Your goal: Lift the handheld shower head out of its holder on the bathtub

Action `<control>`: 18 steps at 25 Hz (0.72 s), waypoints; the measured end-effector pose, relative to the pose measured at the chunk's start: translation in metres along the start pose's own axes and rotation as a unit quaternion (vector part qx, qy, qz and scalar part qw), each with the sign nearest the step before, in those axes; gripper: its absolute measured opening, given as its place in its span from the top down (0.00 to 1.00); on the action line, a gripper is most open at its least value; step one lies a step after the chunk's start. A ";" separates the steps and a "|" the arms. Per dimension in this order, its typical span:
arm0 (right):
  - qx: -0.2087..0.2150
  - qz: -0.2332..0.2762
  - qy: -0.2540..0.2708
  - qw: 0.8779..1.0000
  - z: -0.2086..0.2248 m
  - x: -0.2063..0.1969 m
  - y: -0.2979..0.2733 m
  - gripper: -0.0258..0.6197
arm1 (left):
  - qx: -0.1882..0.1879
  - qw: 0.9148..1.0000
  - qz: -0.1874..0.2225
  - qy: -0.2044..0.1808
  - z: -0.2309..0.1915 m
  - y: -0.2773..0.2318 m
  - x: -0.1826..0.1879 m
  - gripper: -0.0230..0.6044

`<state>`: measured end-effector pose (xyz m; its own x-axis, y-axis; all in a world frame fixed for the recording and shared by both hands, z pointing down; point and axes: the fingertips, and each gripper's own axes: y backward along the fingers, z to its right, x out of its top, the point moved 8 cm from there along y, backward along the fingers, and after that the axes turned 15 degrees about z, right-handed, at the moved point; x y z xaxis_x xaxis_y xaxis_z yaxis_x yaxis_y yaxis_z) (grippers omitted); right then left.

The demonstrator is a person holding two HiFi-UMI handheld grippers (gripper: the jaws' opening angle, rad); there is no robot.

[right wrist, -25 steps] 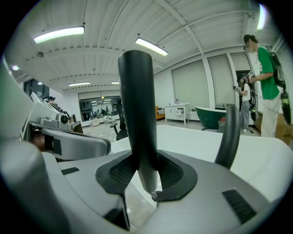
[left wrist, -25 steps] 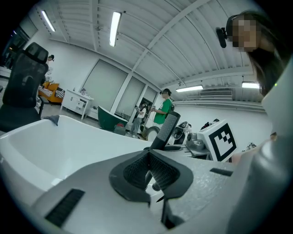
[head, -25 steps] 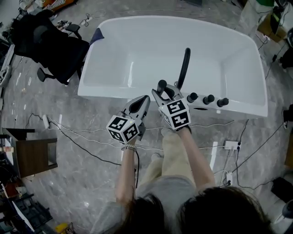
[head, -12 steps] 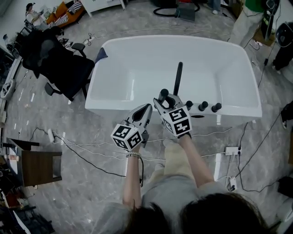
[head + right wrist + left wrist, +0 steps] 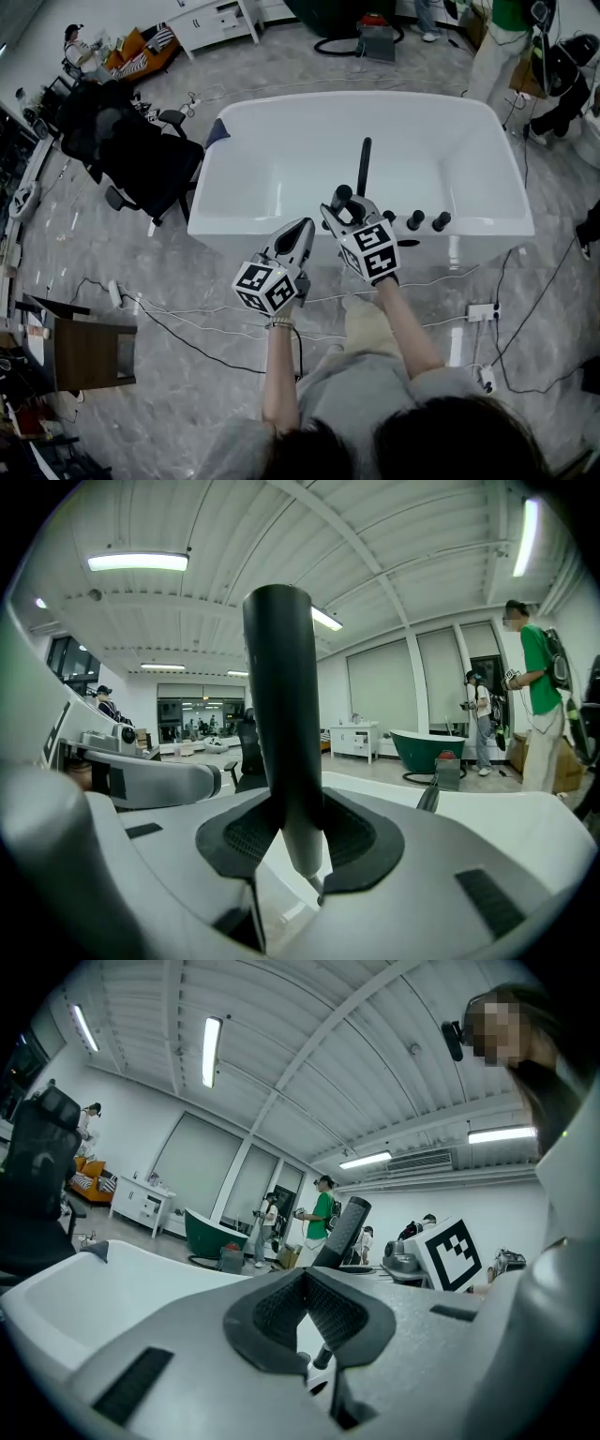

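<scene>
- The right gripper [image 5: 302, 836] is clamping the shower head [image 5: 278, 696] low on its dark handle
- The shower head [image 5: 364, 164] is standing nearly upright over the bathtub [image 5: 272, 169] rim, beside 3 black knobs [image 5: 413, 221]
- The left gripper [image 5: 302, 1288] is hovering alongside, jaws together on nothing
- It is looking rigid, light and smooth: a firm grip low on the handle is probably guarding best against slipping
</scene>
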<state>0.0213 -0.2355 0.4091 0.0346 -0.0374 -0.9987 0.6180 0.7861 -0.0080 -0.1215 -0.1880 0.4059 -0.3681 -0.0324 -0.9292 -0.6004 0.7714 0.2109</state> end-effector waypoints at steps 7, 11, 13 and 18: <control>-0.012 0.025 -0.003 1.000 -0.017 0.024 0.016 0.76 | -0.004 1.000 0.021 -0.011 0.013 0.015 0.023 0.96; -0.014 0.036 -0.002 0.999 -0.028 0.034 0.025 0.76 | -0.007 0.999 0.031 -0.018 0.022 0.025 0.033 0.96; -0.016 0.043 -0.004 0.999 -0.035 0.038 0.030 0.76 | -0.007 0.999 0.035 -0.021 0.026 0.030 0.038 0.96; -0.020 0.057 -0.008 0.998 -0.049 0.047 0.038 0.76 | -0.011 0.999 0.040 -0.030 0.033 0.043 0.048 0.96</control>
<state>0.0083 -0.1771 0.3591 0.1158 0.0452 -0.9922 0.5781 0.8093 0.1044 -0.1419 -0.1352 0.3601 -0.3728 0.0684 -0.9254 -0.5859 0.7560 0.2919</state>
